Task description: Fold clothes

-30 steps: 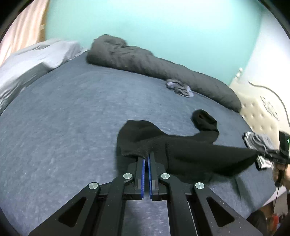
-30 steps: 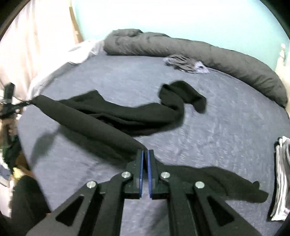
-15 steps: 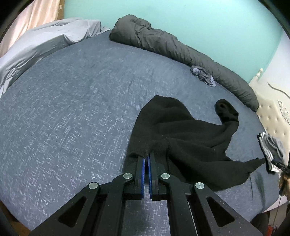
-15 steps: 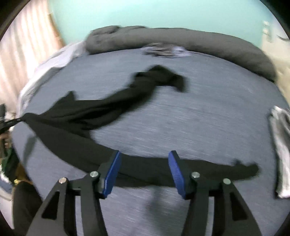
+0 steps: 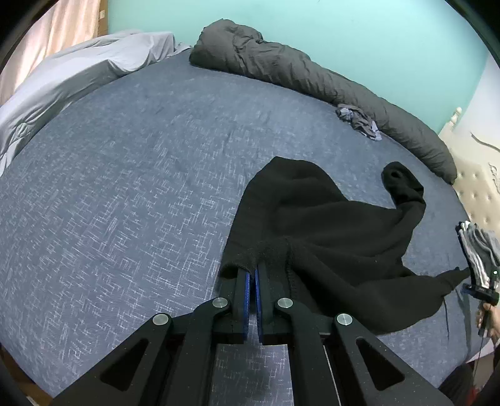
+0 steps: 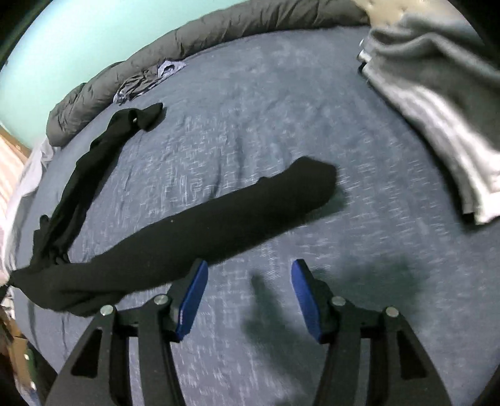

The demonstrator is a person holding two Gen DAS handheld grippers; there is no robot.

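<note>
left gripper (image 5: 252, 274) clamped on the edge of the black garment (image 5: 315, 237), blue pads pressed together on a fold of cloth at the near side of the blue-grey bed (image 5: 131, 193). rest of the black garment spread rumpled over the sheet to the right of the pads, one leg or sleeve curling away toward the rolled dark grey duvet (image 5: 312, 75) along the far edge. right gripper (image 6: 249, 289) held over bare sheet with its blue pads well apart and nothing between them, just beside a long black limb of the garment lying flat to its left. small crumpled grey cloth (image 5: 359, 120) touching the duvet. stack of folded grey clothes (image 6: 437, 93) at the upper right of the right wrist view, blurred. pale grey bedding (image 5: 78, 75) heaped at the far left edge of the bed. teal wall (image 5: 343, 28) behind.
</note>
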